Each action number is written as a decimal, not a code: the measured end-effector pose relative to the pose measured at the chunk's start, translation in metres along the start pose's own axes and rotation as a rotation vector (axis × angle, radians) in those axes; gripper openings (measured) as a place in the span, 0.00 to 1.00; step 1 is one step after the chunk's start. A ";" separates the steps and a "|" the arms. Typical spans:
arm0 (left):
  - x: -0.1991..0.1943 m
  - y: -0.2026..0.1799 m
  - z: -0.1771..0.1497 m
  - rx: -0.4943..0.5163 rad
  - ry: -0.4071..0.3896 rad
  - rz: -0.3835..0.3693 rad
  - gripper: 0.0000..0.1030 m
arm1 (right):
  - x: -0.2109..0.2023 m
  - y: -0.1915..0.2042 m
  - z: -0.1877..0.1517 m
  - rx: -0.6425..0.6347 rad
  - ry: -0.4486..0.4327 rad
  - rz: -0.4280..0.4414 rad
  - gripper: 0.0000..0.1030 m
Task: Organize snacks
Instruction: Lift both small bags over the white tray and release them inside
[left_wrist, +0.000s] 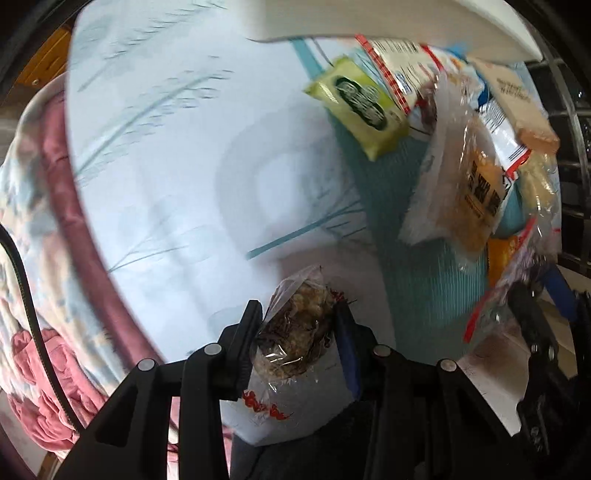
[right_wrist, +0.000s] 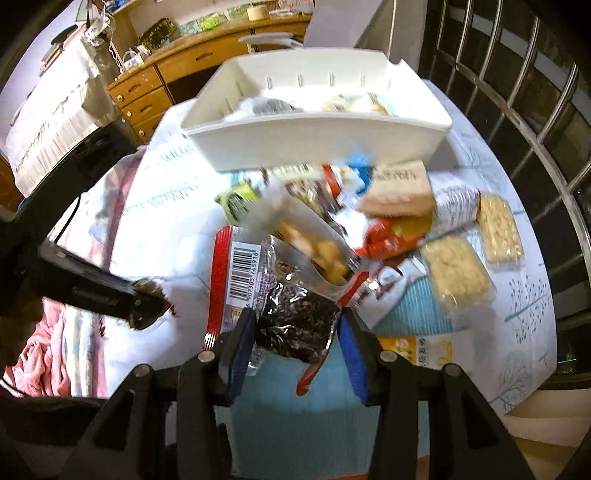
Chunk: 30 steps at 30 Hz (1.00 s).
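Observation:
My left gripper (left_wrist: 297, 325) is shut on a clear-wrapped brown snack packet (left_wrist: 295, 339) and holds it above the pale tablecloth. It also shows at the left of the right wrist view (right_wrist: 147, 302). My right gripper (right_wrist: 295, 332) is shut on a dark snack packet with a red edge and barcode (right_wrist: 291, 314), held over the teal mat. A white bin (right_wrist: 317, 136) with a few snacks inside stands at the back of the table. A heap of snack packets (right_wrist: 388, 221) lies between the bin and my right gripper. The heap also shows in the left wrist view (left_wrist: 461, 155).
A green packet (left_wrist: 358, 103) lies at the heap's left edge. A teal mat (left_wrist: 424, 288) lies under the snacks. A pink and white quilt (left_wrist: 44, 258) lies left of the table. A metal window grille (right_wrist: 535, 110) is on the right, wooden drawers (right_wrist: 147, 96) behind.

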<state>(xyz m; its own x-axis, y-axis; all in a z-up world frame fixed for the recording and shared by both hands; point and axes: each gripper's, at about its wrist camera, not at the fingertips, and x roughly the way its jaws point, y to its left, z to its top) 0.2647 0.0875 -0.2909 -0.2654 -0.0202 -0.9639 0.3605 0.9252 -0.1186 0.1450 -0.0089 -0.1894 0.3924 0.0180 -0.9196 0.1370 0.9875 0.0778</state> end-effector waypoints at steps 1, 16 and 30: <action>-0.005 0.005 -0.004 -0.009 -0.008 0.001 0.37 | -0.002 0.003 0.003 0.006 -0.008 0.007 0.44; -0.145 0.058 -0.016 -0.085 -0.259 -0.075 0.37 | -0.027 0.014 0.100 -0.006 -0.169 0.000 0.44; -0.212 0.038 0.070 -0.111 -0.472 -0.109 0.37 | -0.011 -0.031 0.175 -0.013 -0.257 -0.008 0.44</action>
<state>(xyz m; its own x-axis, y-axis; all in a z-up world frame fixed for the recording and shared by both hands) 0.3977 0.1001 -0.1074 0.1464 -0.2647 -0.9531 0.2492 0.9423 -0.2234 0.2951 -0.0675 -0.1144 0.6101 -0.0283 -0.7918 0.1295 0.9895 0.0644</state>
